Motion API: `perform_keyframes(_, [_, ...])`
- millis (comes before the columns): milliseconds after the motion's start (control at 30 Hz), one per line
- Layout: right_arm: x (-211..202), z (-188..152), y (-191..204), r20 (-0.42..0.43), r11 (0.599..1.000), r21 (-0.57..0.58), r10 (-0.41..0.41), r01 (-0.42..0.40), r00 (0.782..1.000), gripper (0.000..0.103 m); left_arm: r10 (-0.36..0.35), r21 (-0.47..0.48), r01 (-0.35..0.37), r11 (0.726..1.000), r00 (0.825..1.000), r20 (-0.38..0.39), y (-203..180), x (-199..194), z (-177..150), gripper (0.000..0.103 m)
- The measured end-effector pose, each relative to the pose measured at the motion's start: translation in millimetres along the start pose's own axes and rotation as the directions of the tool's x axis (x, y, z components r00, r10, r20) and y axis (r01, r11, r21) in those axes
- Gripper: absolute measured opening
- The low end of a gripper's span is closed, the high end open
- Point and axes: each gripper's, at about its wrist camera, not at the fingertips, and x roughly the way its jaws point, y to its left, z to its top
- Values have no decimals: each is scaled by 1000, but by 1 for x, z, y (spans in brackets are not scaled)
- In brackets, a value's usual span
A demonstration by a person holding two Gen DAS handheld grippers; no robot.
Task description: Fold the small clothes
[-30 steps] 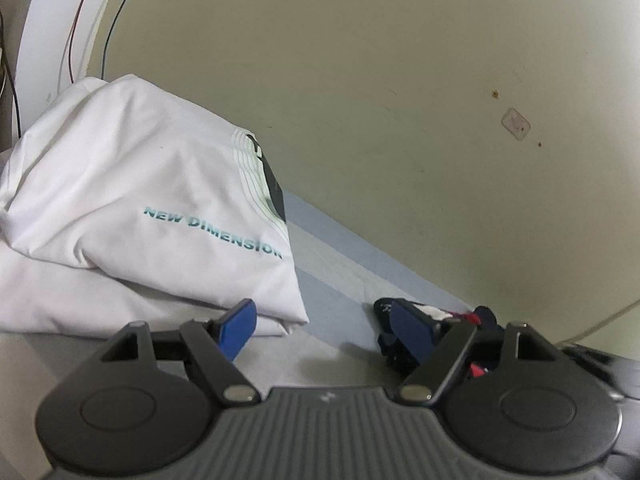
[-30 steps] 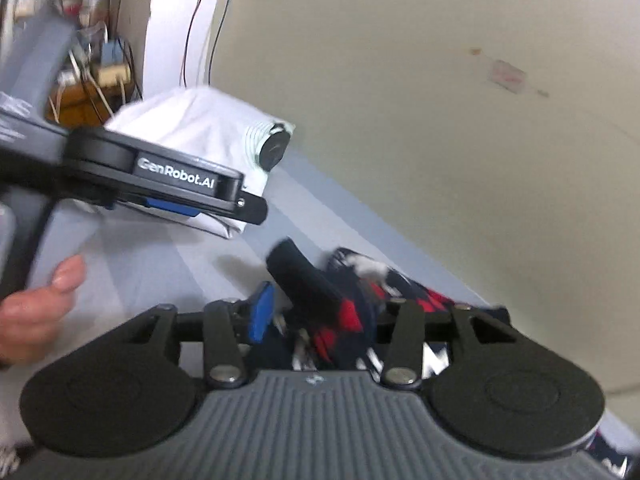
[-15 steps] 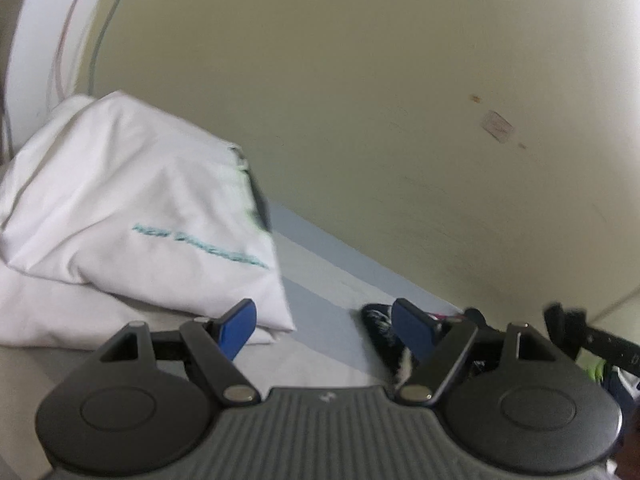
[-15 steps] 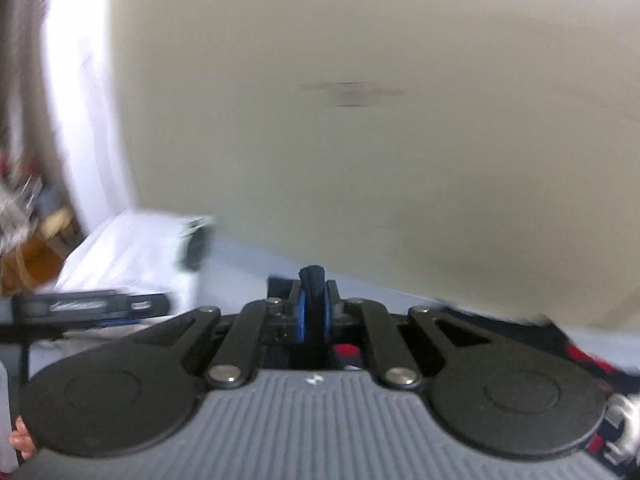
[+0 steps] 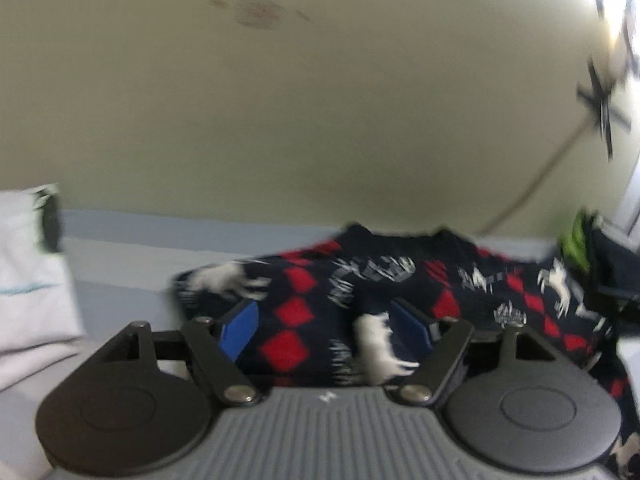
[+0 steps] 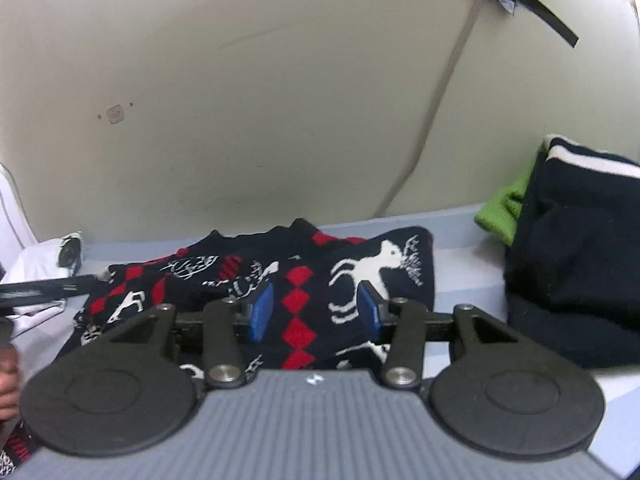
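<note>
A navy knit sweater [image 5: 400,276] with red diamonds and white animals lies crumpled on the pale blue bed sheet [image 5: 132,252] by the wall. My left gripper [image 5: 326,328] hovers over its near edge. The jaws are closing, with sweater fabric low between the blue pads [image 5: 240,328], which do not press on it; the view is blurred. In the right wrist view the same sweater [image 6: 296,264] fills the middle. My right gripper [image 6: 316,314] is over it, jaws opening, pads apart, gripping nothing. The left gripper [image 6: 44,286] shows as a black bar at the left.
A folded white shirt pile [image 5: 32,292] sits at the left. A dark navy garment with a white stripe [image 6: 572,248] and a green one [image 6: 504,204] are stacked at the right. A taped cable [image 6: 440,80] runs down the cream wall. A hand [image 6: 8,380] shows bottom left.
Both views swung right, from the white shirt pile to the patterned sweater. The right jaws were shut half a second ago and have parted. The left jaws stay apart.
</note>
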Motion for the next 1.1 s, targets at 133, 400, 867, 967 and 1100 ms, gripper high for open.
perform_keyframes(133, [22,-11,7,-63,999,-22,36,-37,997,47,159,145,-154,977,987,-21,-29,40,-9,80])
perform_keyframes(400, [25,-14,-8,-77,998,32,61,-58,995,45,202,114,-194,974,977,-64,-20,30,-5,89])
perform_keyframes(867, [-216,-91,-85,61,980,133,143,-150,988,45,-41,-3,41,999,995,-96,58,-177,-123,88])
perform_keyframes(967, [-280,-95,-115,175,981,188,1,-34,985,46,-20,-10,19,1000,993,-112,61,-197,-140,88])
perform_keyframes(1100, [-354,-106,-132,246,966,247,-137,75,959,47,-31,0,31,1000,990,-139,53,-215,-158,88])
